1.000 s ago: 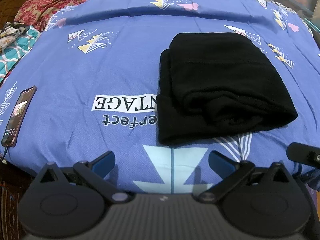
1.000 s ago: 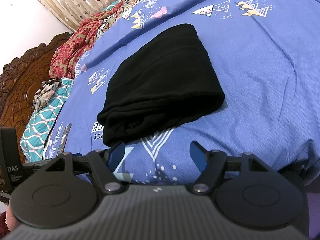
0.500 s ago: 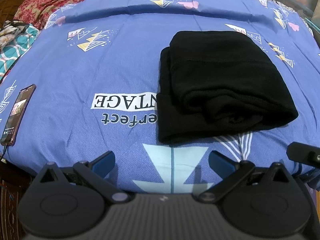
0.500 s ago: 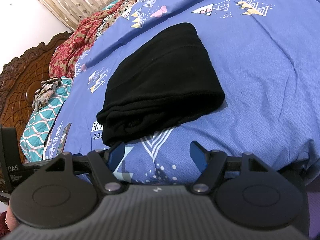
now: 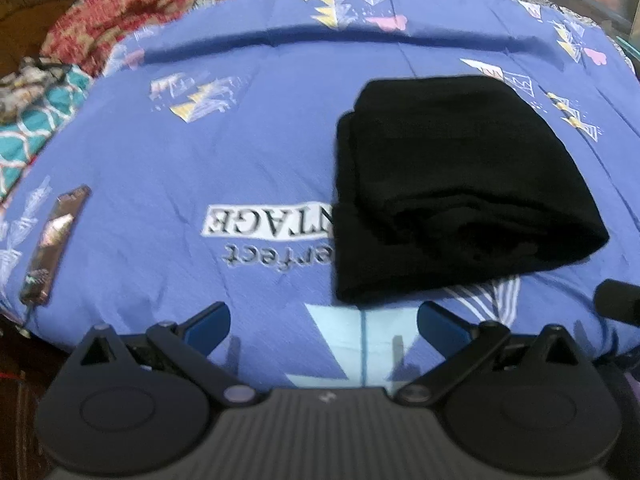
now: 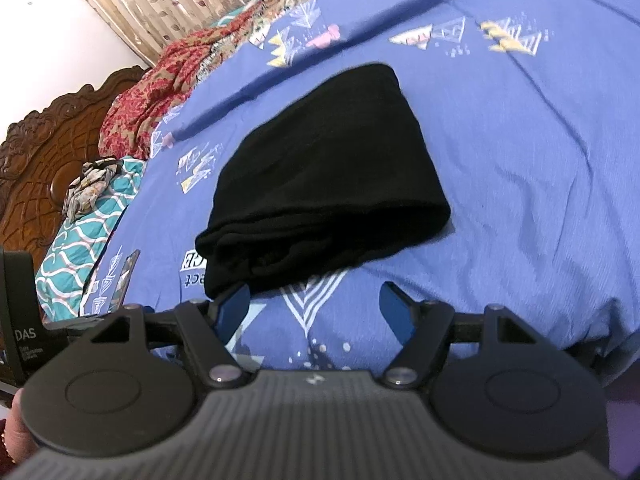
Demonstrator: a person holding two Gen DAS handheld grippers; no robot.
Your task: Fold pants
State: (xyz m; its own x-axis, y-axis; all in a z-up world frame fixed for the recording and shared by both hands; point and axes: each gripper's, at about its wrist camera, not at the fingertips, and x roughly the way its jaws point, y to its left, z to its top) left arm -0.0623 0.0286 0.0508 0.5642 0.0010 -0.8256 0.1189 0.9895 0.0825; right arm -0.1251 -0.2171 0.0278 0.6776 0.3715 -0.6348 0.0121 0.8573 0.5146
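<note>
**Pants lying folded on blue bedspread as both my grippers are hanging back, jaws wide and empty**

Pants [image 5: 452,184], one black pair, are lying folded into a thick stack on the blue printed bedspread [image 5: 240,152], partly covering its white "VINTAGE" lettering. I am holding two grippers short of the bed's near edge. My left gripper [image 5: 323,322] is spreading its blue-padded jaws wide apart with nothing between them; the stack is sitting ahead and to the right of it, not touching. My right gripper [image 6: 314,306] is gaping just as wide, also gripping nothing, its left fingertip [image 6: 234,304] appearing just below the stack's near corner; I cannot tell whether it is touching. One phone [image 5: 54,242] is resting near the bedspread's left edge, well apart from the pants. One teal patterned cloth [image 6: 86,236] and one red floral cloth [image 6: 160,92] are bunching beside the carved wooden headboard [image 6: 36,156]. Nothing is standing between my jaws and the pants.
</note>
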